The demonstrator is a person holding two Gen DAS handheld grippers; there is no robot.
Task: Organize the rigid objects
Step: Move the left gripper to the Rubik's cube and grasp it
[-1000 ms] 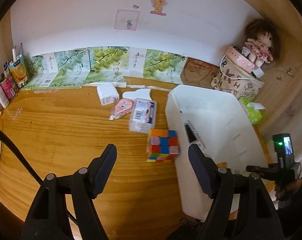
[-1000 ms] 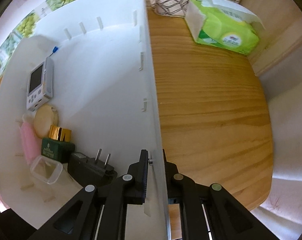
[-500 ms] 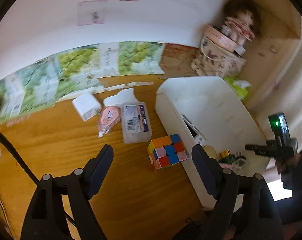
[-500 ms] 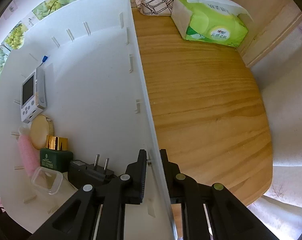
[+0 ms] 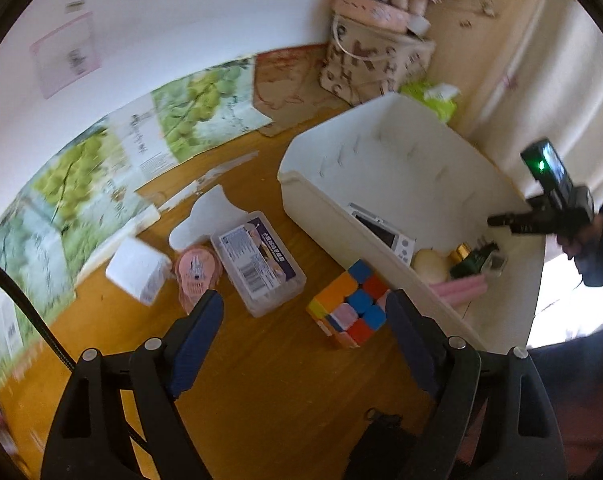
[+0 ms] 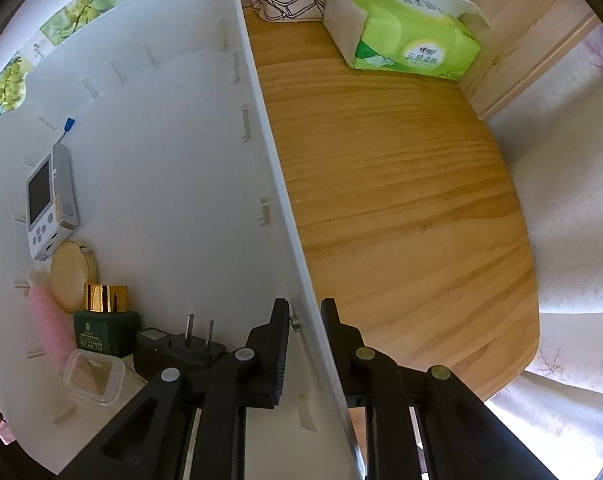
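On the wooden bench (image 5: 261,360) we find the sorting partly done. Left to right, four things still lie loose: a white block (image 5: 137,270), a pink round packet (image 5: 197,272), a clear lidded case (image 5: 257,262) and the colour cube (image 5: 351,304), which stands just beside the near wall of the white bin (image 5: 381,168).

Inside that bin we count a small white handheld device (image 6: 45,204), a pale round compact (image 6: 71,276), a pink tube (image 6: 49,320), a green gold-capped bottle (image 6: 103,326), a little clear box (image 6: 93,376) and a black plug adapter (image 6: 177,350), all gathered at one end; the far end is bare.

Our left gripper (image 5: 301,320) hangs over the bench with its jaws wide apart and empty; the cube sits ahead of them, nearer the right-hand jaw, and we judge it the next pick. Our right gripper (image 6: 305,316) straddles the bin's right wall, its jaws opening, a slim gap showing on either side, so we read it as letting go.
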